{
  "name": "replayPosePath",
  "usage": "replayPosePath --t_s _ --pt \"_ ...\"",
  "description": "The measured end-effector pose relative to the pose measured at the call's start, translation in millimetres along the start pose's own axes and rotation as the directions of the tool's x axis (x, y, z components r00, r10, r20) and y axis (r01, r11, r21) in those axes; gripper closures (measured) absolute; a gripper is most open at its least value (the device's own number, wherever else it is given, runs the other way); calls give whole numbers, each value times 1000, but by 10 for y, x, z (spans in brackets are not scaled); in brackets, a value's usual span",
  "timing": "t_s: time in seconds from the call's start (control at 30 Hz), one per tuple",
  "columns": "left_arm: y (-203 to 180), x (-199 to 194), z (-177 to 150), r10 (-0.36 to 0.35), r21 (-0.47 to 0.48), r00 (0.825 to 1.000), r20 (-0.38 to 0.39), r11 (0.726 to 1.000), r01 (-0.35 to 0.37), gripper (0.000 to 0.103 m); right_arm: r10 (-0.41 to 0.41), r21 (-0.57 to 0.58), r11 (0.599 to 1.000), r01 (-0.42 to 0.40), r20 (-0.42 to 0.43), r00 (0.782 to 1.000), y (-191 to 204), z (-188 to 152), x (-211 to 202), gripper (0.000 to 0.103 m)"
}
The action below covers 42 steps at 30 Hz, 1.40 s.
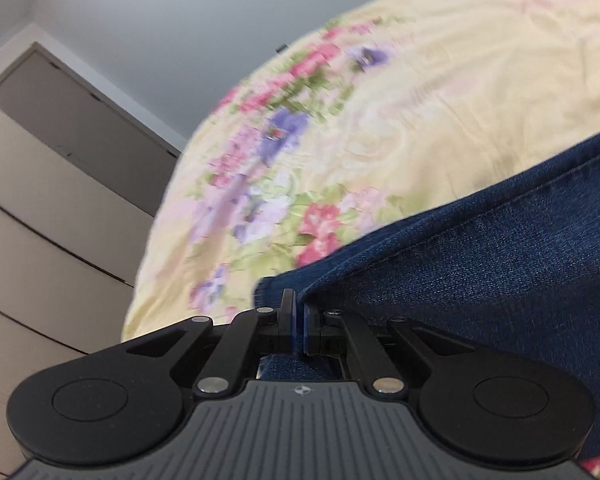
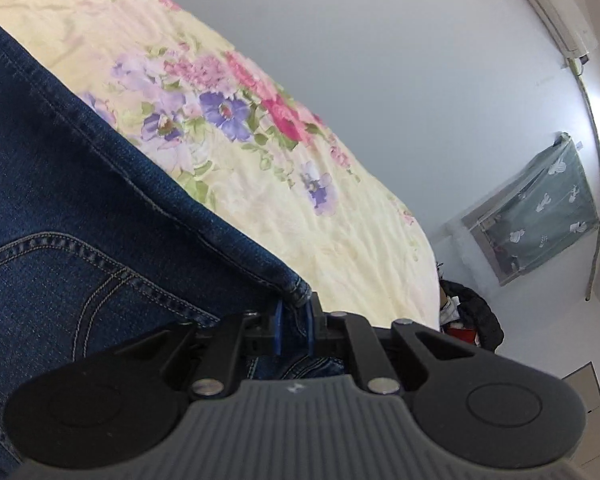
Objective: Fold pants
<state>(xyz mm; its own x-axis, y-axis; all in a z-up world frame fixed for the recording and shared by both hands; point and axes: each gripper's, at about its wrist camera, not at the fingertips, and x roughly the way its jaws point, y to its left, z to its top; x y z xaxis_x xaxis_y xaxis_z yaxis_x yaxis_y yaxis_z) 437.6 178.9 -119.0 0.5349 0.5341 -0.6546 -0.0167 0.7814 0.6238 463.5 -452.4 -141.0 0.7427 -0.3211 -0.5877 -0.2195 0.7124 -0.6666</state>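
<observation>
The pants are dark blue jeans [image 1: 500,264] lying on a pale yellow floral bedspread [image 1: 440,100]. My left gripper [image 1: 299,312] is shut on a corner edge of the jeans, which spread out to the right of it. In the right wrist view the jeans [image 2: 60,208] fill the left side, with a stitched pocket seam showing. My right gripper [image 2: 294,316] is shut on the hemmed corner of the jeans, fabric bunched between its blue pads [image 2: 277,326]. Both views are tilted.
The floral bedspread [image 2: 320,220] runs beyond the jeans in both views. A beige wardrobe with a door [image 1: 60,168] stands left of the bed. A teal curtain-covered shelf [image 2: 540,208], dark clothes on the floor [image 2: 472,316] and a wall air conditioner [image 2: 556,12] are at right.
</observation>
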Motion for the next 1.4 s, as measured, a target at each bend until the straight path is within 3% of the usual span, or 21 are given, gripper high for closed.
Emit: replayPosePath --t_s 0.17,0.4,0.43,0.53,0.6,0.7,0.77,0.8,0.93,1.0,1.1,1.17,1.23,1.33,1.4 --pt "-207 335 -21 -11 62 1000 -23 998 12 100 30 -5 1000 -30 -68 997 241 -30 465 98" --pt "-236 343 -96 -5 50 1000 24 999 4 99 39 23 999 -38 -58 998 226 -53 508 96" --pt "-226 338 -87 -4 47 1000 26 999 3 96 25 23 999 -24 -58 998 232 -48 497 91" --pt "-147 281 -69 -28 45 999 33 999 26 94 -99 7 995 100 -48 994 260 -29 409 53" --pt "-75 270 -64 -72 64 997 32 995 70 94 -107 44 993 108 -32 994 201 -20 290 46" --pt "50 299 -99 -117 129 993 11 985 114 83 -97 92 991 98 -16 995 149 -21 113 41" --pt "171 293 -122 -113 148 994 13 983 110 53 -91 86 992 92 -11 996 183 -44 40 40" --pt "241 281 -118 -120 140 993 18 983 116 50 -83 78 993 84 -13 996 204 -65 16 40" --pt "460 281 -62 -228 98 973 -29 968 230 50 -77 65 995 79 -34 996 289 -182 -29 40" --pt "497 272 -45 -264 122 963 -54 955 268 51 -84 73 994 87 -37 996 315 -222 -21 40" --pt "486 254 19 -187 210 981 -56 958 195 52 -97 83 992 99 -36 995 345 -250 -17 40" --pt "474 287 98 -77 241 996 -40 967 84 68 -103 77 991 106 -36 994 363 -247 -15 40" --pt "500 333 185 -23 212 999 -30 977 28 76 -108 76 991 111 -40 993 377 -235 -1 40" --pt "613 383 223 -71 139 997 -34 987 75 77 -117 67 991 119 -44 992 412 -225 4 40" --pt "742 429 205 -126 28 991 -48 991 128 77 -120 55 991 122 -40 992 431 -231 -3 40"
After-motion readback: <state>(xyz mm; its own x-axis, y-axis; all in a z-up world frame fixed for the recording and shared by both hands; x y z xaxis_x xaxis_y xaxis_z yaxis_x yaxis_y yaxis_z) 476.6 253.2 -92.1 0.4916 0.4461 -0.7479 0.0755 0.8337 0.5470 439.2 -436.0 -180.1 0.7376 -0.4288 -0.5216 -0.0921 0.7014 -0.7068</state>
